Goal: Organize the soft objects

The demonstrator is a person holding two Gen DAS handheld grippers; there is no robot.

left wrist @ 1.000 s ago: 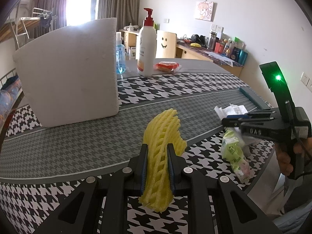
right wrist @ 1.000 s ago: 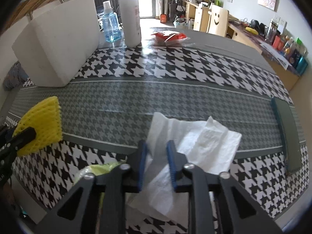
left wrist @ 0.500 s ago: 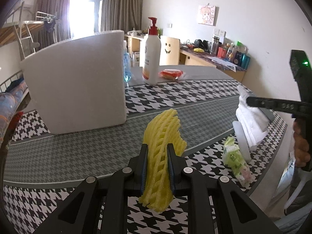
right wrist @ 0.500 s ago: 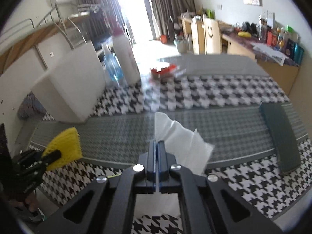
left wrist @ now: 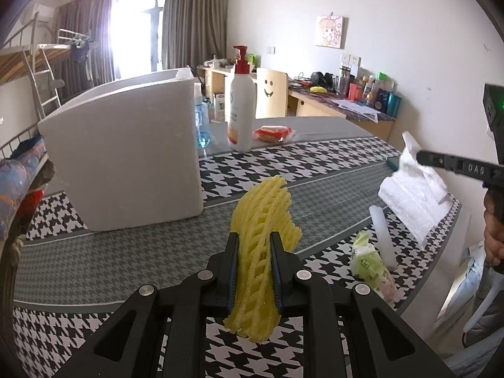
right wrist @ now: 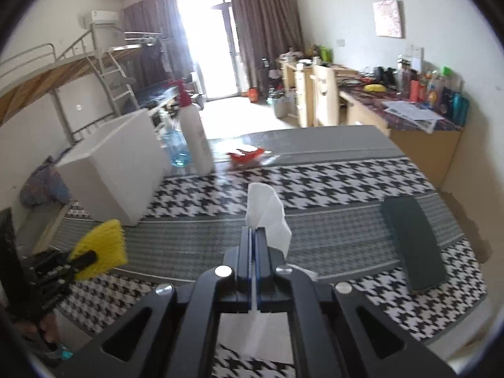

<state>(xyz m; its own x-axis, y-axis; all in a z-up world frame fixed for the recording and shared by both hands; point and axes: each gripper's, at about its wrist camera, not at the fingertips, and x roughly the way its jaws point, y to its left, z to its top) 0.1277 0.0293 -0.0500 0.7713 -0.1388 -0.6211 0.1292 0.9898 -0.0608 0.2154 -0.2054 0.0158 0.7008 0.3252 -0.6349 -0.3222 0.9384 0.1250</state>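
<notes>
My left gripper is shut on a yellow foam fruit net and holds it above the houndstooth table; the net also shows in the right wrist view. My right gripper is shut on a white tissue, lifted off the table; in the left wrist view the tissue hangs from it at the right. A white foam box stands at the back left, open at the top.
A lotion pump bottle, a blue bottle and a red packet stand behind the box. A green wrapped pack and a white stick lie near the table's right edge. A dark flat block lies at the right.
My right gripper has shut on the tissue and lifted it off the table. My left gripper has risen a little with the foam net still in it.
</notes>
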